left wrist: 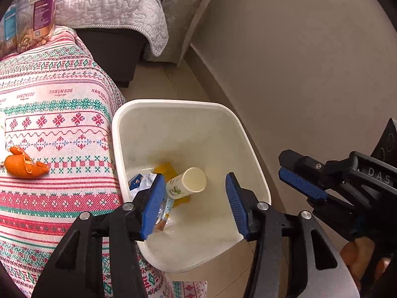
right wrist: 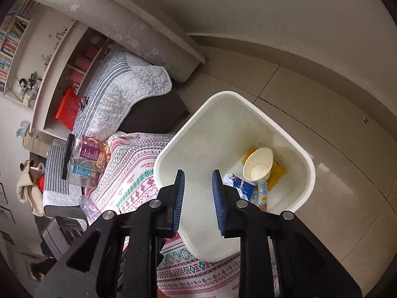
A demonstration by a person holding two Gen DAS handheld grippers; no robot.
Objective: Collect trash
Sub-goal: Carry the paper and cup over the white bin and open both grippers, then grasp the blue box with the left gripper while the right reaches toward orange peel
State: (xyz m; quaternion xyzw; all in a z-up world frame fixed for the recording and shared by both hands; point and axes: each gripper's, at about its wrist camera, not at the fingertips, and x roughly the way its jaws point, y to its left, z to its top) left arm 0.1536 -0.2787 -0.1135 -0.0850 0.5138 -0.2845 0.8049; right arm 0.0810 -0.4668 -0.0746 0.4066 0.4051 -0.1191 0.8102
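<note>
- A jar [left wrist: 39,22] of snacks stands at the far left on the bench [left wrist: 62,114], which wears a red, green and white patterned cloth printed "HANDMADE".
- An orange peel [left wrist: 24,165] lies on that cloth near its left edge, well apart from the bin.
- Beyond the bench is a bed with a grey striped quilt [left wrist: 111,7]; in the right wrist view, shelves with books [right wrist: 10,42] line the far wall past it.
- The white bin [left wrist: 119,149] stands on the tiled floor [right wrist: 335,198], touching the bench's right edge.
- Inside the bin a paper cup [left wrist: 188,183] lies on its side over a yellow wrapper [left wrist: 165,170], with crumpled paper and a blue-and-white packet [right wrist: 244,185] beside it.
- The left tongs [left wrist: 194,204] hang over the bin, released wide, holding nothing.
- The right tongs [right wrist: 198,197] are also released, jaws parted and empty, over the bin's near rim.
- A plain beige wall [left wrist: 297,62] with a skirting board runs along the right.
</note>
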